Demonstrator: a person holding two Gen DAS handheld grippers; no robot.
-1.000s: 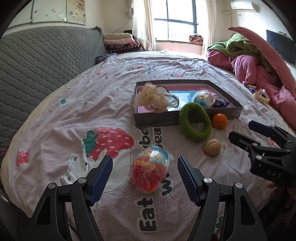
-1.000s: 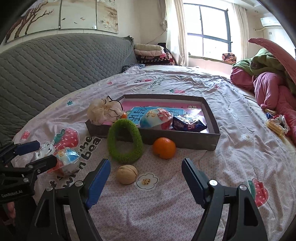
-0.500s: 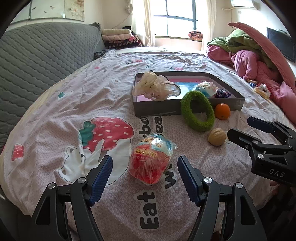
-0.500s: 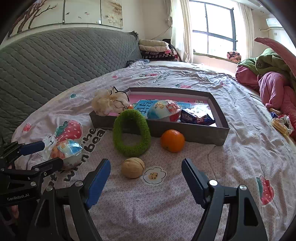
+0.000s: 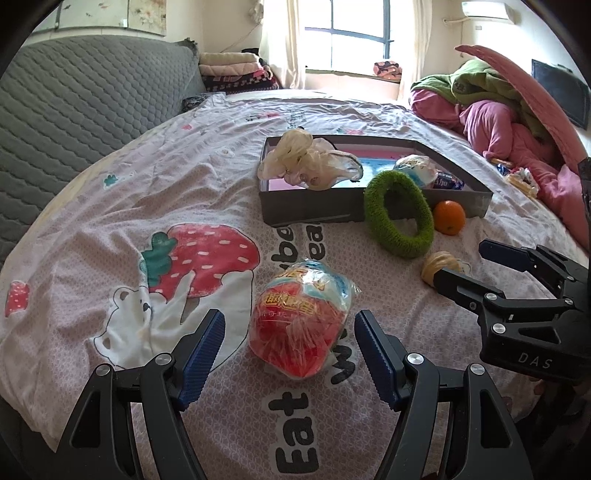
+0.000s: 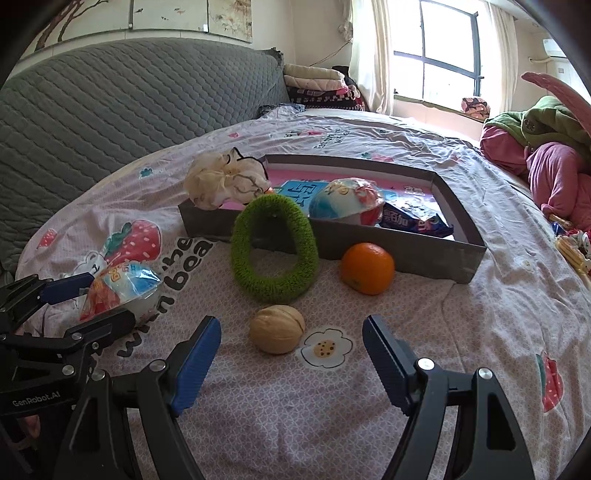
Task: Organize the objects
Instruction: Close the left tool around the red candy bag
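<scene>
jaws of the left gripper stood spread wide, the wrapped snack ball lying on the bedsheet between the two blue pads, touching neither. the right gripper was equally released — the walnut sat just ahead of its gap, nearer the left pad. green ring leaned on the grey tray, orange beside it.

Daylit window, pale curtains, grey quilted headboard, printed bedsheet.
</scene>
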